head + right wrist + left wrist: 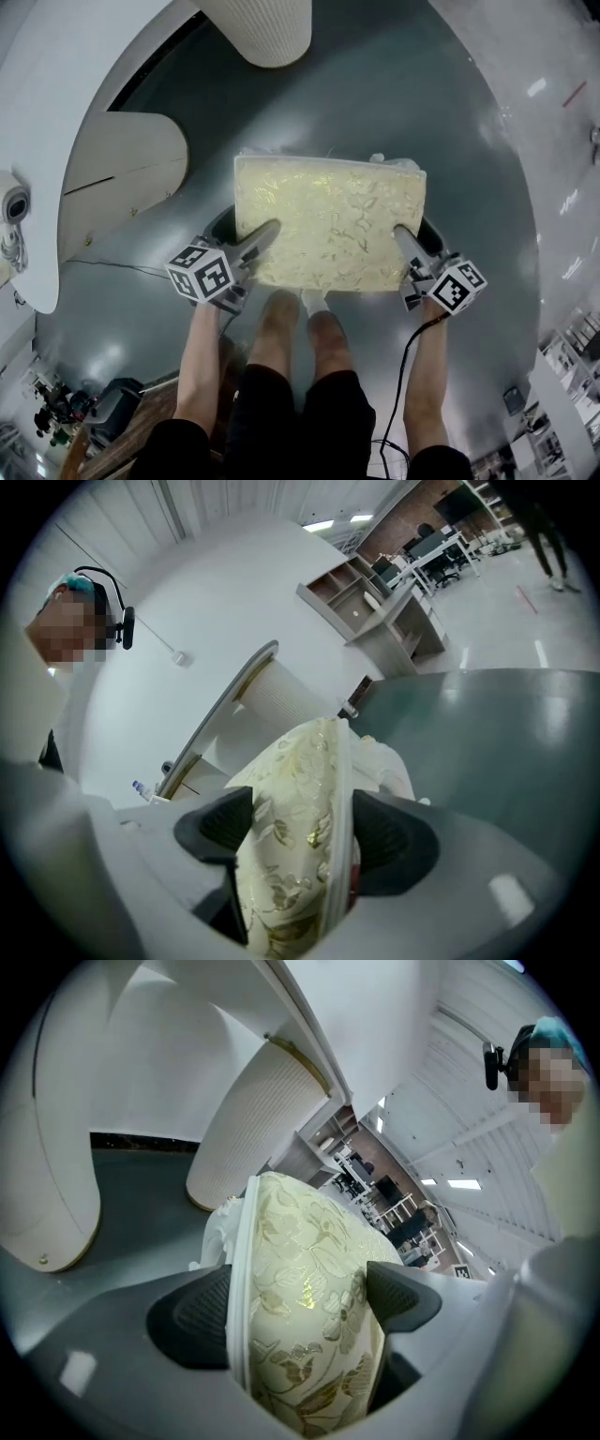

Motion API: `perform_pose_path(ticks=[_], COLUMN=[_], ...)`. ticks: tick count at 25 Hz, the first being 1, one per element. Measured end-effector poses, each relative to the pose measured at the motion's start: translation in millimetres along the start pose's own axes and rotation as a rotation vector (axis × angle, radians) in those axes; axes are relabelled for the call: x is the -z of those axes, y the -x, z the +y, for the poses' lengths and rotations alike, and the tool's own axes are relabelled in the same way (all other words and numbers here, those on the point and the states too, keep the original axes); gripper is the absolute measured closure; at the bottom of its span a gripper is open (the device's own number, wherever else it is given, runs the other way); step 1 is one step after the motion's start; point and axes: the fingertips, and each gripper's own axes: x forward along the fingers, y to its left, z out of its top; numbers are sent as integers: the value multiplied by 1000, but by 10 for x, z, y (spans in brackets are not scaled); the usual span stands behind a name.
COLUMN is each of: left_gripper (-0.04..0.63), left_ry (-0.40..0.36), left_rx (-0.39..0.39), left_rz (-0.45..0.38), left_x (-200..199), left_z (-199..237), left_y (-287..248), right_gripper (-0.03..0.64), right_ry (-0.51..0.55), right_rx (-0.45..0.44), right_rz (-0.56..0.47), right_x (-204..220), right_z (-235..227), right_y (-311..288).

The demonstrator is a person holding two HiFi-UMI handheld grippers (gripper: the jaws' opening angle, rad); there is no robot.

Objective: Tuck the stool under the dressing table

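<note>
Rectangular stool with cream floral brocade seat (328,225) above grey floor (469,141), long axis left-right, far long edge facing white ribbed cylindrical pedestal (270,28); left gripper (264,234) clamped on left seat edge, right gripper (403,236) clamped on right edge; gripper views show seat edge-on with white piping, only head view shows whole top

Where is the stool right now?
The stool is mid-frame in the head view, gripped by the left gripper and right gripper, right of the white dressing table.
</note>
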Motion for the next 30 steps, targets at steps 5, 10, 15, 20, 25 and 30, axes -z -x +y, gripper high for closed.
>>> perform_pose_path(ticks=[5, 10, 15, 20, 25, 30], left_gripper=[132, 132, 132, 132, 132, 131], left_ry=[-87, -70, -26, 8, 36, 63], left_rx=[103, 78, 28, -7, -19, -32], left_rz=[129, 91, 35, -15, -64, -109], left_x=[341, 242, 61, -80, -233, -342], left_z=[33, 57, 60, -28, -78, -100], left_y=[-471, -481, -173, 81, 303, 439], right_gripper=[285, 285, 285, 285, 285, 285], right_ry=[-81, -54, -23, 14, 56, 96], right_rx=[119, 89, 40, 5, -22, -37], right_rz=[-121, -100, -38, 3, 30, 56], right_x=[530, 358, 145, -83, -288, -467], right_z=[-396, -413, -152, 93, 370, 563], right_y=[367, 232, 53, -10, -78, -157])
